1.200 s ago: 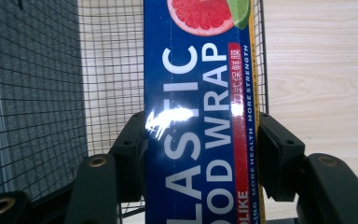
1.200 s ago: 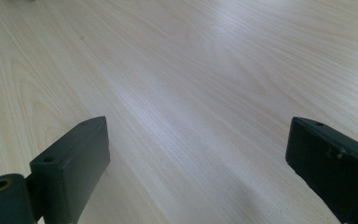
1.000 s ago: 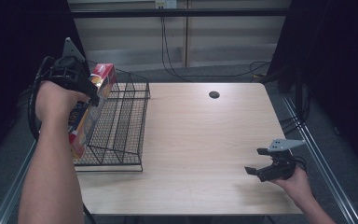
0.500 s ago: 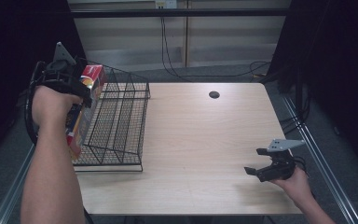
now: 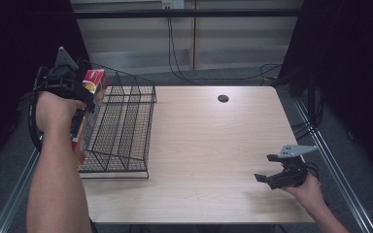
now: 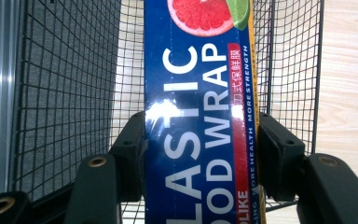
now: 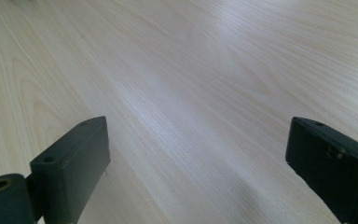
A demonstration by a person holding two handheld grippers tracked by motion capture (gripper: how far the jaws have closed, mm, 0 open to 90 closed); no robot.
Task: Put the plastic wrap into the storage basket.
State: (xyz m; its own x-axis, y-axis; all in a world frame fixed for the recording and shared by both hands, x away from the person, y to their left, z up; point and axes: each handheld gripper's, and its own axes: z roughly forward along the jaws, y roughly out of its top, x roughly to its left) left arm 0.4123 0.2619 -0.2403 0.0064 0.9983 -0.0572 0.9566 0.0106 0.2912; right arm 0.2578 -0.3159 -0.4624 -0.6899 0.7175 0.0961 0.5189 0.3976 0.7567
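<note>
A long blue box of plastic food wrap, with a grapefruit picture and a red end, is clamped between the jaws of my left gripper. In the high view the box hangs at the left side of a black wire basket, and in the left gripper view the basket's mesh lies behind and around it. My right gripper rests low over the table's right front area, jaws wide apart with bare wood between them.
The light wooden table has a small dark round hole near its far edge. Metal rails run along both table sides. Cables hang behind the table against a pale wall panel.
My left hand has carried the box leftward and slightly back, from over the basket's left wall toward its outer side. The right gripper has stayed in place.
</note>
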